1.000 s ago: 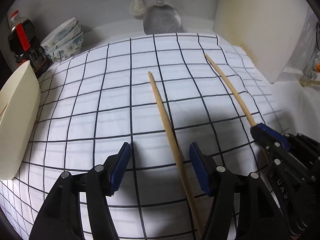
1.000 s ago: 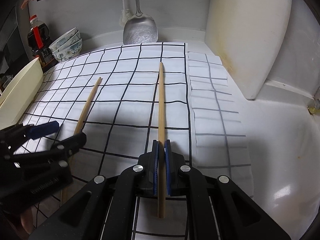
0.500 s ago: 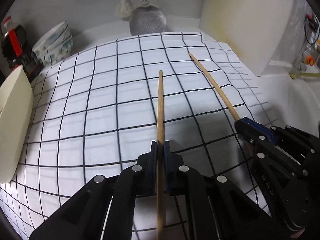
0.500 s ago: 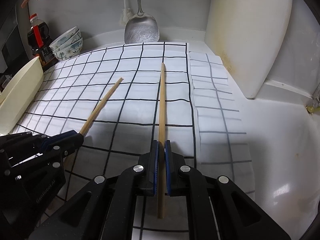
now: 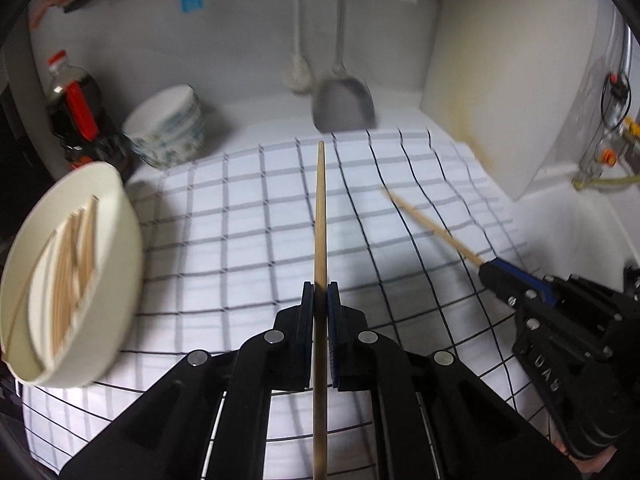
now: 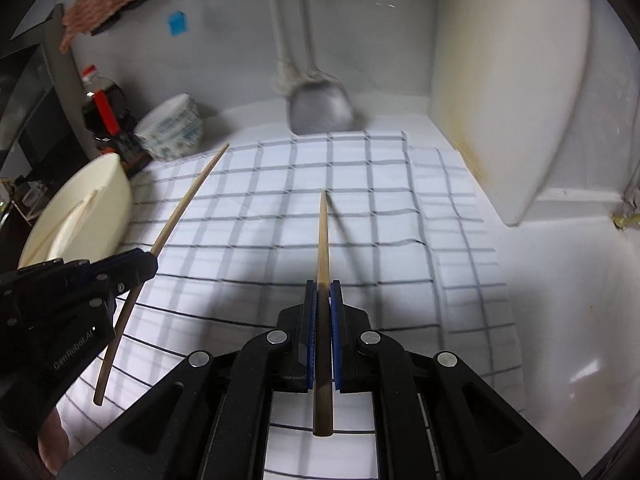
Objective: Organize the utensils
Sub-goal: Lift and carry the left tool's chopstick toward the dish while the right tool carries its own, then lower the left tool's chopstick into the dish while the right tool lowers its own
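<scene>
Chopstick (image 5: 320,216) clamped between left gripper (image 5: 320,308) pads

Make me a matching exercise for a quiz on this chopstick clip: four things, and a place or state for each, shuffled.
1. left gripper
2. cream container
3. spatula
4. bowls

A. hangs at the back wall
B. holds many chopsticks
C. shut on a chopstick
D. stacked beside the dark bottle

Pairs: 1-C, 2-B, 3-A, 4-D
</scene>
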A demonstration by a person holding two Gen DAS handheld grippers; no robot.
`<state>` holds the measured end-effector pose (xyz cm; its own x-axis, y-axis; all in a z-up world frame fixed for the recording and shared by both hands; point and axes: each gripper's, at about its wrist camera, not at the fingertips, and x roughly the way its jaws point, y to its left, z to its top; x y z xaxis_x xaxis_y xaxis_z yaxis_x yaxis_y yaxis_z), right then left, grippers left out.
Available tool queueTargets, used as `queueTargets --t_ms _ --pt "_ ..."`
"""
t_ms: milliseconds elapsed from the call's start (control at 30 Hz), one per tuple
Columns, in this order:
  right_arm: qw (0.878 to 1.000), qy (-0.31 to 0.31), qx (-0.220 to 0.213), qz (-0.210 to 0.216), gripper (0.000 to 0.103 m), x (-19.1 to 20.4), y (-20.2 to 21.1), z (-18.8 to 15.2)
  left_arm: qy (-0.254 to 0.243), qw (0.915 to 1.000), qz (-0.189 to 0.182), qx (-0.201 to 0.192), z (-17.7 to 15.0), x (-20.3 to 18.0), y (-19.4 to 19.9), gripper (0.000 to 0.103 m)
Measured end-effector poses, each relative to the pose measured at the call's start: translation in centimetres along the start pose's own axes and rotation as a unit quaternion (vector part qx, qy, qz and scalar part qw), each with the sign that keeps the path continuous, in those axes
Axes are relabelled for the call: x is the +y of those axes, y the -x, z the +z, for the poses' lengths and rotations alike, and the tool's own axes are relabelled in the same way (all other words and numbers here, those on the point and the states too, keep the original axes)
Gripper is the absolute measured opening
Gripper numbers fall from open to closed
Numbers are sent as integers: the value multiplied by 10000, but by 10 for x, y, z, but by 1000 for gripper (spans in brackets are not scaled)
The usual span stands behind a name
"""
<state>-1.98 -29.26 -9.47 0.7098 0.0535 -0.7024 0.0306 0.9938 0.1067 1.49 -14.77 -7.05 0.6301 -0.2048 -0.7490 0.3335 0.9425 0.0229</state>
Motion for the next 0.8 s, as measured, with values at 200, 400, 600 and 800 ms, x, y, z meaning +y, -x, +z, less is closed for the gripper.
queueTargets --t_ms 200,400,600,800 --pt "9989 254 -222 326 6 58 21 29 281 9992 66 -276 15 50 36 7" --pt "9945 612 -433 725 6 121 31 58 692 9955 368 -540 30 127 77 7" --pt "9857 1077 -512 1191 6 197 24 84 1045 9896 842 -508 29 208 93 7" --pt "9780 1376 -219 1553 6 262 -3 87 1332 9834 1213 -194 9 276 90 7"
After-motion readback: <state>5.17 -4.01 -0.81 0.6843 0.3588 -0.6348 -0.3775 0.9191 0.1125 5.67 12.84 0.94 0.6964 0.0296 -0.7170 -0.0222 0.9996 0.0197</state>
